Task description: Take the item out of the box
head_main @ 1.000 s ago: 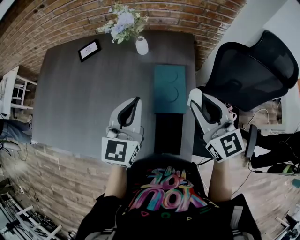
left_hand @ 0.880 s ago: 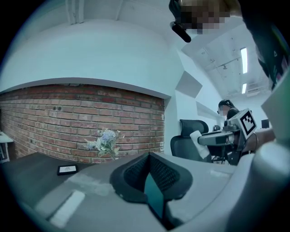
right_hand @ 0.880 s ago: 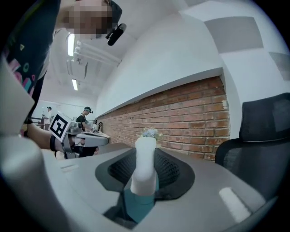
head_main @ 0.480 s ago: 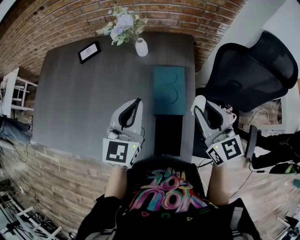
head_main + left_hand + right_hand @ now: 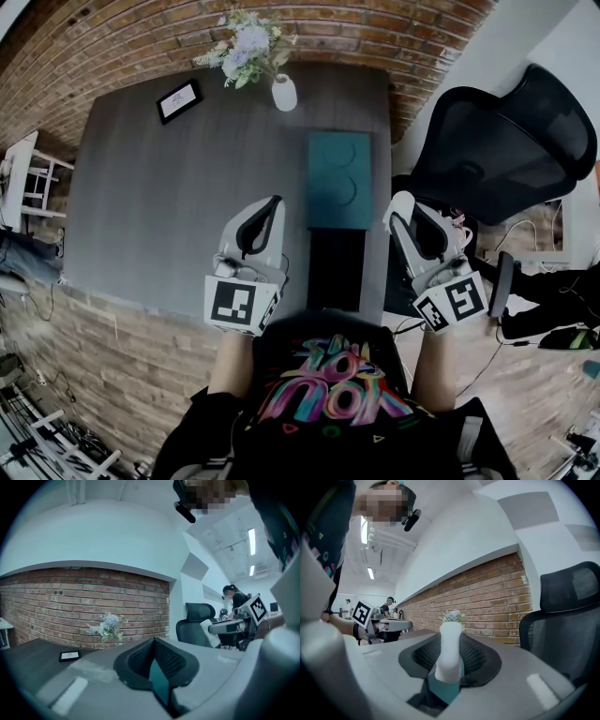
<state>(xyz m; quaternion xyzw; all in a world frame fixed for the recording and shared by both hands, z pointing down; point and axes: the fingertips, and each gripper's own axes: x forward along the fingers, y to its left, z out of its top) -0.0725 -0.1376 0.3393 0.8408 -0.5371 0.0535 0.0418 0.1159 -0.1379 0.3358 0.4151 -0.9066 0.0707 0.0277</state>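
Inspecting both tongs at this moment, I record the following. My right tongs are clamped on a white item. In the right gripper view it stands upright between the pads, its top proud of the tips. A teal patch shows below it that I cannot identify. From above, that grip sits just off the right edge of the table, at about 4 o'clock from the teal box and apart from it. A black section lies against the box's 6 o'clock end; whether it is tray or lid I cannot tell. My left tongs hover at 8 o'clock from the box, tips together, with nothing gripped that I can see.

Assessment: the item appears to be out of the box, so the step in hand is carrying it clear and setting it down.

Recommendations:
- Hold the clamp pressure constant, as the rounded white body looks smooth and could slip if eased.
- Draw the left tongs aside first, then bring the item over bare tabletop on the box's 9 o'clock side, short of the vase at 11 o'clock.
- Lower until the base bears on the surface, then part the jaws.
- Avoid swinging towards the office chair at 2 o'clock.
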